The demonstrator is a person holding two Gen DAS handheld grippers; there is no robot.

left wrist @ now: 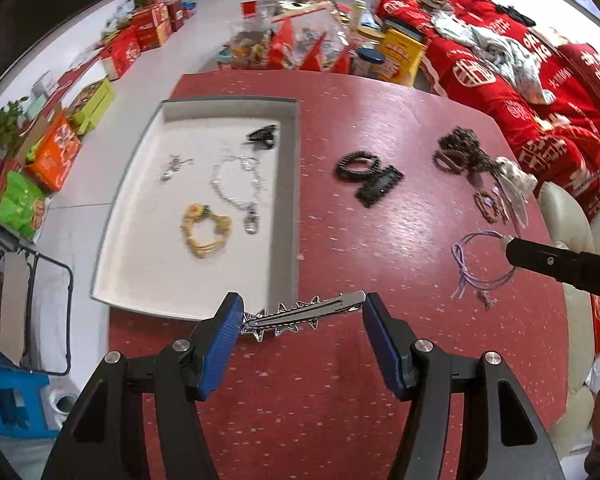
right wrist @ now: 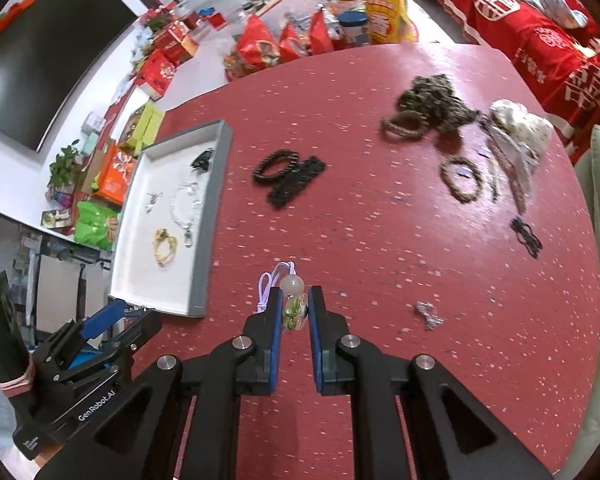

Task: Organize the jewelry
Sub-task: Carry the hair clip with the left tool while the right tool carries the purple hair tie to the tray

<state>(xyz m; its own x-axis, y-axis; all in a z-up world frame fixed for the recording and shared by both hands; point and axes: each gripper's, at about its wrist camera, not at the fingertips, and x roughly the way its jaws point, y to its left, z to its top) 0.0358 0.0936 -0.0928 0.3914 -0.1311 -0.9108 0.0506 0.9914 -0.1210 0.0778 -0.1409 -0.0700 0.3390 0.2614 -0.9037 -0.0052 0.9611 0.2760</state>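
Home living room; red-covered sofa (left wrist: 540, 92); wall television (right wrist: 48, 52); gift boxes (left wrist: 140, 36) along floor.

From my left wrist feed the right gripper (left wrist: 508, 250) is cut off at three o'clock, its fingertips hidden. The brown bead heap (right wrist: 428, 108) at one o'clock blurs; I can't separate strands.

Both grippers are the same build: black plastic frames with triangular cutouts and round silver screws at the joints. The left gripper (left wrist: 302, 316) has ribbed blue pads (left wrist: 222, 344), and so does the right gripper (right wrist: 294, 308). The left one's side has white "GenRobot.AI" lettering, plus pink bands around its black handle (right wrist: 10, 364).
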